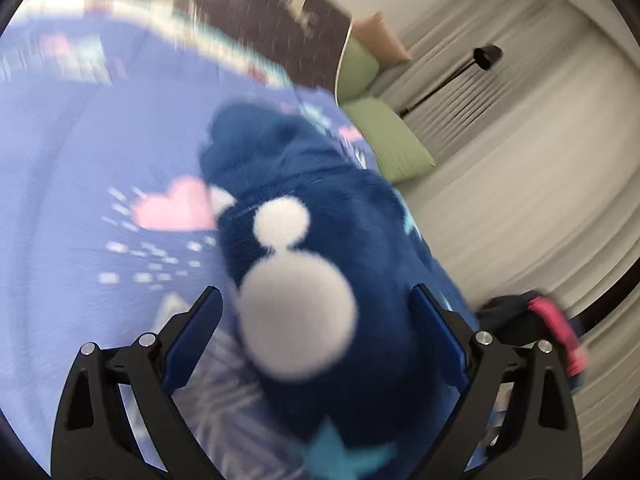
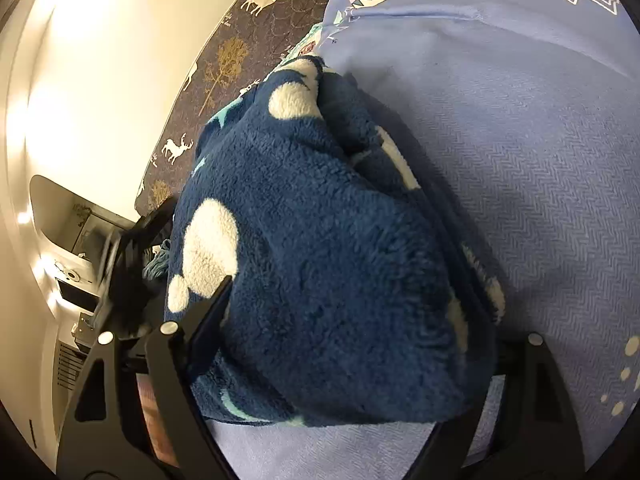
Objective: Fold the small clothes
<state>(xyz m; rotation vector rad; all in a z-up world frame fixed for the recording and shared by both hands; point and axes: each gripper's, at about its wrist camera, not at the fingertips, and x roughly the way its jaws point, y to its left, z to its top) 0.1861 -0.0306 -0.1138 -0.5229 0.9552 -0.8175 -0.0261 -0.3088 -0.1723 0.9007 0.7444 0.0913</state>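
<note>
I count one navy fleece garment (image 1: 320,208) on the bed (image 1: 80,184), two green pillows (image 1: 384,136) beyond it, one floor lamp (image 1: 486,56), and one dark pink-trimmed item (image 1: 536,320) beside it.

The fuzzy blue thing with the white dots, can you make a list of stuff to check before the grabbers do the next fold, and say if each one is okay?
1. Fuzzy blue garment lies on the purple bedspread: ok.
2. Left gripper jaws wide apart, garment between them but not pinched: ok.
3. Right gripper jaws spread around the garment, which bulges between them; pinched or not: cannot tell.
4. Garment flat and smooth for a neat fold: not ok, it is bunched and thick.
5. Left wrist picture sharp enough to aim: not ok, it is blurred.
6. Room on the bedspread beside the garment: ok.
</note>
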